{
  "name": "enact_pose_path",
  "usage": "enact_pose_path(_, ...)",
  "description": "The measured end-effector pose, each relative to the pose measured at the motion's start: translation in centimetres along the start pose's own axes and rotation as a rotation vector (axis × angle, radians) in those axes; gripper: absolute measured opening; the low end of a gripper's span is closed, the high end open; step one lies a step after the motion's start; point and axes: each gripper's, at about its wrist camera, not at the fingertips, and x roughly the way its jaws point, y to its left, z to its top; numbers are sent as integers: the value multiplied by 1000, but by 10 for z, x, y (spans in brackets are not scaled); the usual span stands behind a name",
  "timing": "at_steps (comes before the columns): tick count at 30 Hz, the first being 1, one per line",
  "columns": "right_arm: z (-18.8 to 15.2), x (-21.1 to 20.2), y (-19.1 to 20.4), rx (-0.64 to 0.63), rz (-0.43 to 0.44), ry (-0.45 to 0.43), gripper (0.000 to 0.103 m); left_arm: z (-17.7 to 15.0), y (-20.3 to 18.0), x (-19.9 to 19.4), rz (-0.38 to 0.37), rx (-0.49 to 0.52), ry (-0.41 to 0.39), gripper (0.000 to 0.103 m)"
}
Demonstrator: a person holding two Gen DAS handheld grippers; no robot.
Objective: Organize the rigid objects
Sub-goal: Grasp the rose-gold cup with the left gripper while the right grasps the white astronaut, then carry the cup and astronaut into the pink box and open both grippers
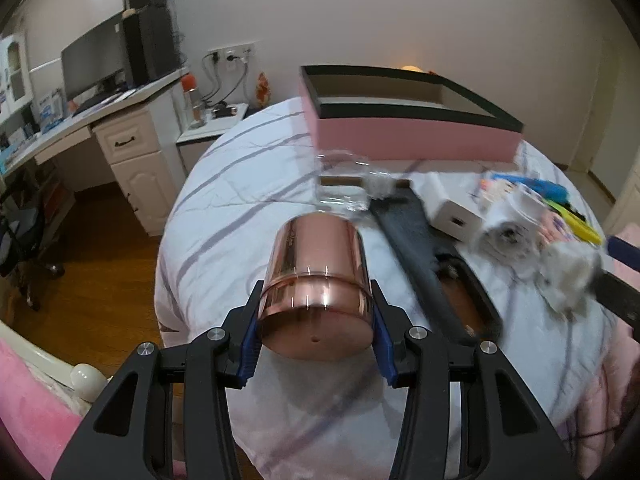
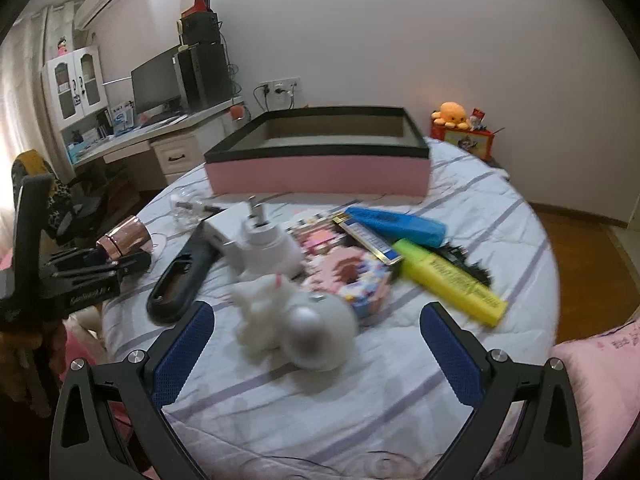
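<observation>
A shiny copper-coloured cup (image 1: 316, 280) is tipped on its side above the striped bed cover, its base toward the camera. My left gripper (image 1: 316, 298) is shut on it, one blue pad pressed against each side. The right wrist view has the same cup (image 2: 124, 236) at the far left, with the left gripper (image 2: 120, 260) on it. An open pink box with a black rim (image 1: 400, 140) (image 2: 320, 174) stands at the back of the bed. My right gripper (image 2: 318, 312) is open, hovering over a white round object (image 2: 316, 336) and a white figurine (image 2: 260, 304).
Strewn over the bed are a clear glass (image 2: 186, 208), a long black object (image 2: 180, 276), a white plug adapter (image 2: 264, 244), a blue case (image 2: 396, 222), a yellow case (image 2: 452, 280) and a pink toy (image 2: 352, 276). A desk (image 1: 80, 128) stands left, beyond wooden floor.
</observation>
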Motion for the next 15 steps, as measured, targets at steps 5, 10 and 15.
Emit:
enact_pose_path(5, -3, 23, 2, 54, 35, 34, 103, -5, -9, -12, -22, 22, -6, 47)
enact_pose_path(10, -7, 35, -3, 63, 80, 63, 77, -7, -13, -19, -30, 44, -11, 47)
enact_pose_path(15, -7, 31, -8, 55, 129, 63, 76, -6, -15, -29, -36, 48, -36, 47)
